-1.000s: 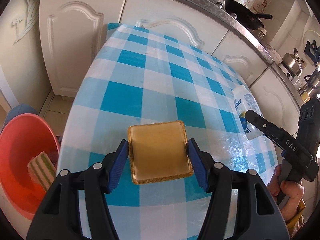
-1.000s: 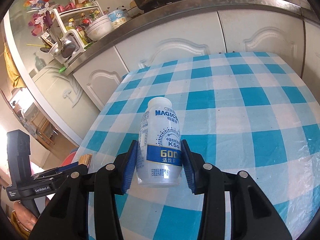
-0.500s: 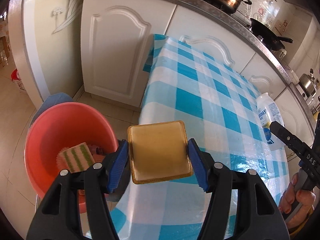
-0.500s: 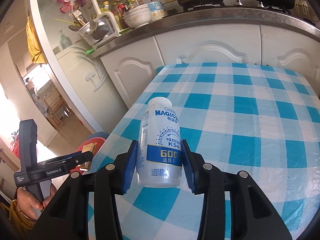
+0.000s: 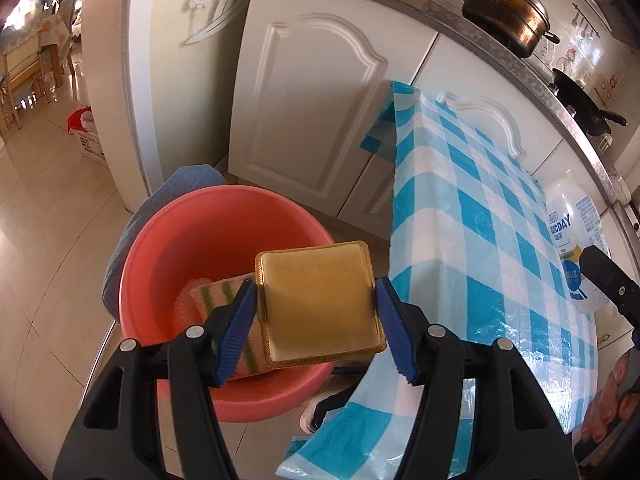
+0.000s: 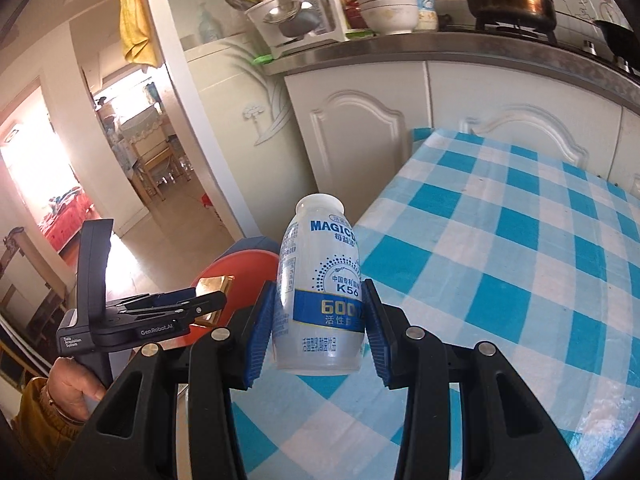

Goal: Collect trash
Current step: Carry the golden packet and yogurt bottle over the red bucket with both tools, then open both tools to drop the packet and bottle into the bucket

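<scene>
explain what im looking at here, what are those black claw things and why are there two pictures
Those black claws are hand-held grippers, not a robot: a person squeezes one in each hand, and each carries a wide-angle camera looking along its two blue-padded fingers. So there is one picture per hand.

In the left camera's picture, the left gripper is shut on a flat golden square packet, above a red basin on the floor. A striped sponge already lies in that basin.

In the right camera's picture, the right gripper is shut on a white plastic bottle, near the edge of a table with a blue checked cloth. At its left you see the other gripper from the side, with the hand holding it.
</scene>
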### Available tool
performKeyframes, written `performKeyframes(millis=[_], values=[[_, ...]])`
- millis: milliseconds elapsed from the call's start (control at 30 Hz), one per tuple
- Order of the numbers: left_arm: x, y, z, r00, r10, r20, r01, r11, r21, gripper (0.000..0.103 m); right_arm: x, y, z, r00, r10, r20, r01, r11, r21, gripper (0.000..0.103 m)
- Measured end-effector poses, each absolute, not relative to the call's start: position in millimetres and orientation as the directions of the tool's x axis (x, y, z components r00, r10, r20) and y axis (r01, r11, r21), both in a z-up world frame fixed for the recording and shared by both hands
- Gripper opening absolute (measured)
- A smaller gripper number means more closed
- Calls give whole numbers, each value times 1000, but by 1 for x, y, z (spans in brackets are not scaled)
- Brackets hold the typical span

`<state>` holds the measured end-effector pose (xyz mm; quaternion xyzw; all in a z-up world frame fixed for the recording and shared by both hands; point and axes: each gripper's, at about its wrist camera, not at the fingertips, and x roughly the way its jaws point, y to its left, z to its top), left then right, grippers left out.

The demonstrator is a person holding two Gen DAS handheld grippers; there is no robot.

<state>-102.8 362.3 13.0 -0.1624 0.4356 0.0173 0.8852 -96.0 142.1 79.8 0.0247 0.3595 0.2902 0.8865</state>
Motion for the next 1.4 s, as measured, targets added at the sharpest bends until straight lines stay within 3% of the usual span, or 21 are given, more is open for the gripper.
performKeyframes(millis=[500, 1400], values=[[-107, 406, -17, 588, -54, -807, -261, 932, -253, 62, -88, 244, 61, 436, 589, -680, -648, 730, 217, 44], [-90, 426, -54, 524, -25, -852, -299, 931, -211, 62, -67, 295, 18, 337, 551, -763, -675, 707, 212, 44]])
